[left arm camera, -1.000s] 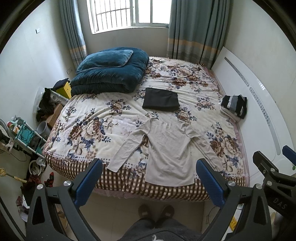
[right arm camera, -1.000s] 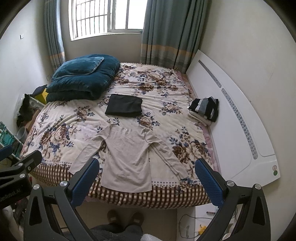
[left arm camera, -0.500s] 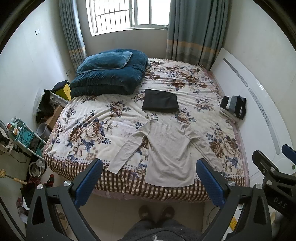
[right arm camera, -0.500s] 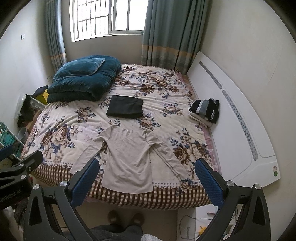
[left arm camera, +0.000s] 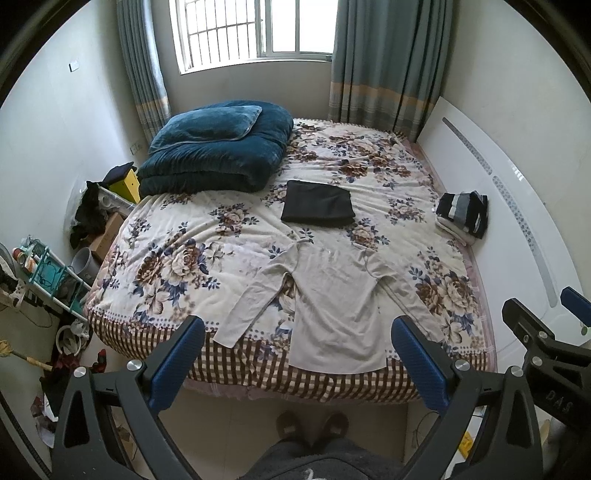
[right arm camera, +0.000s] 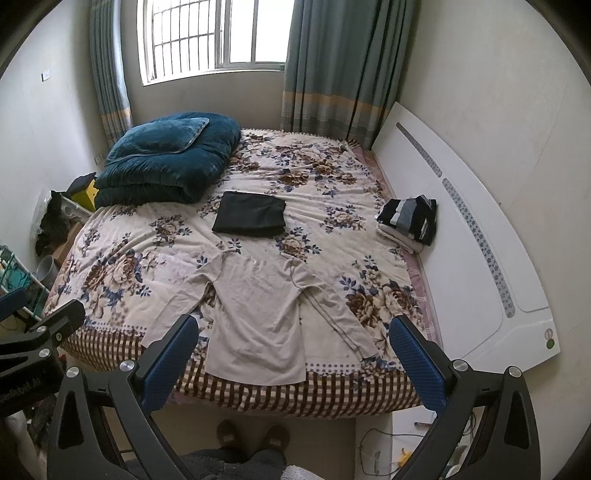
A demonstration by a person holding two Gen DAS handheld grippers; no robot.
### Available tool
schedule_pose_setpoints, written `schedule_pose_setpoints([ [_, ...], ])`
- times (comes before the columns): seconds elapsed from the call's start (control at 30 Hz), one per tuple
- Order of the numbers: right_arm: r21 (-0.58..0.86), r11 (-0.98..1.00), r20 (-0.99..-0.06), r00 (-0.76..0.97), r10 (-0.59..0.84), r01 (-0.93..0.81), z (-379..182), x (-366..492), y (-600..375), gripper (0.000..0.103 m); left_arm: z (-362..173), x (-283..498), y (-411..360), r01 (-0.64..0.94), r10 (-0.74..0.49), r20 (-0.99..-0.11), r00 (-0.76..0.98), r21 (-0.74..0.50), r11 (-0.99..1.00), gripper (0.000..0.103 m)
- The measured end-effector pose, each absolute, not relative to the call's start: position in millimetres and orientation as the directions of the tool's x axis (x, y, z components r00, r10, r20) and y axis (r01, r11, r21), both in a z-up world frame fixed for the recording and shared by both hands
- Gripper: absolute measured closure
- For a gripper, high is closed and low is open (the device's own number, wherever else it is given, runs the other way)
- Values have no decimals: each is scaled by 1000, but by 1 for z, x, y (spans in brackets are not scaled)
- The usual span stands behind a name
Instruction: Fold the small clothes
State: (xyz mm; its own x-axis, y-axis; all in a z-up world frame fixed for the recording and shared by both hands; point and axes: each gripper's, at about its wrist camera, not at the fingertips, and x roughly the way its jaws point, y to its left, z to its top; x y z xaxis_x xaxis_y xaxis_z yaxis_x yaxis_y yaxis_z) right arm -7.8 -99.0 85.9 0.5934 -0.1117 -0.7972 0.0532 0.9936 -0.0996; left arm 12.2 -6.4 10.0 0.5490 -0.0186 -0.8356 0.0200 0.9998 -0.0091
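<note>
Left gripper: fingers spread wide apart, nothing between them, held in the air above the floor at the foot of the bed. Blue pads at 7 and 5 o'clock in its own view. Right gripper: same state, fingers wide apart and empty, blue pads framing the near bed edge. Each gripper shows in the other's view: right one at 4 o'clock of the left view, left one at 8 o'clock of the right view.

Beige long-sleeve shirt lies flat and unfolded on the floral bedspread, near edge of the bed, hem toward the person and hanging slightly over the checked border. Both sleeves angle outward and down; collar points toward 12 o'clock. Neither gripper touches it.

Beyond the collar, toward 12 o'clock: folded black garment, apart from the shirt. At 2 o'clock, by the white headboard: stack of folded clothes, dark striped piece on top. At 10–11 o'clock: folded teal quilt with a pillow on it.

Window with bars at 12 o'clock, curtains either side. Person's feet in slippers at 6 o'clock on the floor. Clutter and a small rack at 9 o'clock beside the bed
</note>
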Motion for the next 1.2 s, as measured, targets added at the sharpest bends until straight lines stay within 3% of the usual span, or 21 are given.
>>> schedule_pose_setpoints([
  [0.87, -85, 994, -801, 588, -111, 72, 94, -1, -90, 0, 22, 32, -24, 19, -16, -828, 561, -6, 1000, 0],
  [1.03, -56, 986, -810, 570, -138, 158, 75, 23, -107, 0, -13, 68, -31, 31, -5, -791, 611, 18, 999, 0],
  [1.2, -72, 939, -850, 472, -234, 337, -10, 60, -165, 0, -90, 123, -56, 54, 25, -803, 595, 71, 996, 0],
])
